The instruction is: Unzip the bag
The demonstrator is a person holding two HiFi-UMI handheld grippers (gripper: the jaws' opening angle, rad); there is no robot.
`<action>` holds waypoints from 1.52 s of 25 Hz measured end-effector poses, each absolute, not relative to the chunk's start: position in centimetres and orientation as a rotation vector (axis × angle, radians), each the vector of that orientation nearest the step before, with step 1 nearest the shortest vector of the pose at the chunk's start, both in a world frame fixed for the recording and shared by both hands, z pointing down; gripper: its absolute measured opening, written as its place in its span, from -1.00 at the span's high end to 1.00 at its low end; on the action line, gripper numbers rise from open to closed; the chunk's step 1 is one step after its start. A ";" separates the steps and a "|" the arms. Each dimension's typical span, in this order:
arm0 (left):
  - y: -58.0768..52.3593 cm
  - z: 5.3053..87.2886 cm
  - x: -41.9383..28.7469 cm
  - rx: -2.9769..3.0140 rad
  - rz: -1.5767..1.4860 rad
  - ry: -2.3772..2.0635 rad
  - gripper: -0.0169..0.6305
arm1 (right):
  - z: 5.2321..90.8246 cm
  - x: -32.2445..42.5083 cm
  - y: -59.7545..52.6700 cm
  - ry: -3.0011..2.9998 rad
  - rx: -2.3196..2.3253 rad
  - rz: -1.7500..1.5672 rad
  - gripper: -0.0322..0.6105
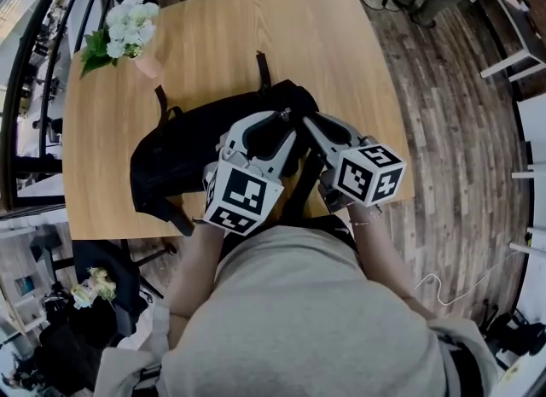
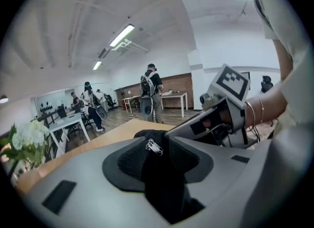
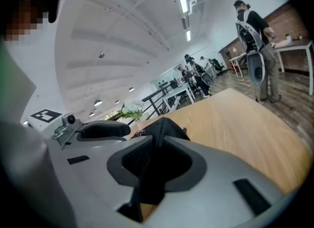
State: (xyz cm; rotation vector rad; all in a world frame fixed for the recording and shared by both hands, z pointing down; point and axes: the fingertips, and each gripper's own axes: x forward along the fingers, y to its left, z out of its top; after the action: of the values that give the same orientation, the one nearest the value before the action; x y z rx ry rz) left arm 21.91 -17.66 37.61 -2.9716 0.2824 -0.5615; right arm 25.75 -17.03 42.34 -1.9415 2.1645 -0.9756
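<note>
The left hand-held gripper (image 2: 156,143) had a smooth, grey, rounded shell that curved in around two black pads (image 2: 130,161) with a fine ribbed grain. Its jaws stood wide apart. A thick fold of soft, matt black cloth from the bag (image 1: 188,152) stood loosely in the gap. A small, shiny metal zipper pull (image 2: 153,146) lay on that fold, right at the jaw tips.

The right hand-held gripper (image 3: 156,141), just beside the left one, had the same grey shell and ribbed black pads. Its jaws were closed on a narrower pinch of the same cloth, which rose to a sharp peak just past its tips.

The rest of the bag spread out beneath and ahead of both tools. It was a slumped, rumpled black shape, most of it lying to the left of the left one. A flat woven strap (image 1: 263,71) ran straight on ahead of the jaws.

The bag lay on a pale counter (image 1: 222,37) of smooth wood with a long grain. Well beyond the left tool, near the far left corner, stood a bunch of white flowers (image 1: 128,32) with green leaves. Past the edge ran a floor (image 1: 444,113) of dark wooden planks.
</note>
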 end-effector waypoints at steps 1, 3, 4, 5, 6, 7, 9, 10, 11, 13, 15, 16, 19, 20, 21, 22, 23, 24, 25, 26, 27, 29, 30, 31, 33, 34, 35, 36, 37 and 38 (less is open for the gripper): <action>-17.5 38.0 22.0 -2.914 -0.596 0.260 0.47 | 42.4 25.7 -17.1 2.165 -1.937 -0.980 0.66; -17.4 38.7 22.1 -2.790 -0.662 0.221 0.44 | 42.5 25.6 -17.2 2.165 -1.932 -0.982 0.66; -17.4 39.0 22.2 -2.737 -0.687 0.207 0.45 | 42.5 25.6 -17.2 2.164 -1.930 -0.982 0.66; -17.5 39.3 22.3 -2.699 -0.704 0.198 0.45 | 42.5 25.6 -17.2 2.162 -1.928 -0.982 0.66; -17.5 39.4 22.3 -2.675 -0.716 0.192 0.45 | 42.5 25.6 -17.2 2.160 -1.927 -0.982 0.66; -17.6 39.5 22.4 -2.661 -0.723 0.187 0.45 | 42.5 25.6 -17.2 2.159 -1.926 -0.981 0.66; -17.7 39.7 22.4 -2.634 -0.739 0.178 0.45 | 42.4 25.5 -17.2 2.159 -1.922 -0.980 0.66; -17.8 39.8 22.4 -2.609 -0.749 0.175 0.45 | 42.4 25.5 -17.2 2.159 -1.921 -0.979 0.66; -17.9 39.9 22.4 -2.578 -0.758 0.173 0.45 | 42.4 25.5 -17.2 2.159 -1.921 -0.979 0.66; -17.9 40.1 22.5 -2.519 -0.769 0.175 0.45 | 42.4 25.6 -17.2 2.157 -1.922 -0.976 0.66; -17.8 40.3 22.6 -2.479 -0.775 0.179 0.45 | 42.4 25.6 -17.2 2.157 -1.922 -0.971 0.66; -17.8 40.3 22.6 -2.464 -0.776 0.180 0.45 | 42.4 25.6 -17.2 2.157 -1.922 -0.970 0.66; -17.8 39.9 22.4 -2.472 -0.753 0.192 0.48 | 42.4 25.6 -17.2 2.160 -1.924 -0.968 0.66; -17.9 39.6 22.4 -2.487 -0.740 0.198 0.53 | 42.4 25.6 -17.2 2.160 -1.925 -0.967 0.66; -17.9 39.4 22.3 -2.500 -0.729 0.202 0.55 | 42.4 25.6 -17.2 2.158 -1.926 -0.967 0.66; -17.8 39.2 22.3 -2.511 -0.720 0.206 0.55 | 42.5 25.6 -17.2 2.156 -1.926 -0.967 0.66; -17.8 39.1 22.2 -2.519 -0.711 0.210 0.55 | 42.5 25.6 -17.2 2.154 -1.925 -0.967 0.66; -17.8 38.9 22.2 -2.527 -0.702 0.213 0.55 | 42.4 25.6 -17.2 2.153 -1.925 -0.968 0.66; -17.7 38.7 22.2 -2.539 -0.691 0.216 0.56 | 42.4 25.7 -17.2 2.152 -1.926 -0.968 0.66; -17.6 38.5 22.3 -2.553 -0.677 0.221 0.57 | 42.4 25.7 -17.2 2.150 -1.926 -0.968 0.66; -17.6 38.2 22.3 -2.570 -0.660 0.232 0.58 | 42.4 25.7 -17.2 2.149 -1.927 -0.967 0.66; -17.8 37.6 22.3 -2.604 -0.613 0.281 0.59 | 42.4 25.6 -17.2 2.150 -1.927 -0.963 0.66; -18.1 37.2 22.3 -2.620 -0.587 0.323 0.59 | 42.5 25.6 -17.2 2.151 -1.927 -0.961 0.66; -18.4 37.0 22.3 -2.635 -0.564 0.369 0.59 | 42.5 25.6 -17.2 2.152 -1.926 -0.959 0.66; -18.9 36.7 22.2 -2.663 -0.543 0.444 0.62 | 42.5 25.6 -17.1 2.150 -1.924 -0.959 0.66; -19.0 36.7 22.2 -2.677 -0.541 0.463 0.62 | 42.5 25.6 -17.1 2.150 -1.924 -0.960 0.66; -19.1 36.8 22.3 -2.689 -0.542 0.474 0.63 | 42.5 25.7 -17.0 2.150 -1.925 -0.960 0.66; -19.2 36.8 22.3 -2.698 -0.542 0.482 0.63 | 42.4 25.7 -17.0 2.150 -1.925 -0.960 0.66; -19.3 36.9 22.3 -2.703 -0.542 0.489 0.64 | 42.4 25.6 -17.0 2.151 -1.924 -0.959 0.66; -19.4 37.0 22.3 -2.707 -0.544 0.495 0.66 | 42.4 25.6 -17.0 2.151 -1.924 -0.959 0.66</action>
State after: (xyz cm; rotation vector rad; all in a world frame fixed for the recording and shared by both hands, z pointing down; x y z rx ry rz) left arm 22.25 -19.39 37.00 -2.7074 0.4951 -0.5440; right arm 25.63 -17.05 42.41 -1.9237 2.1508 -0.9589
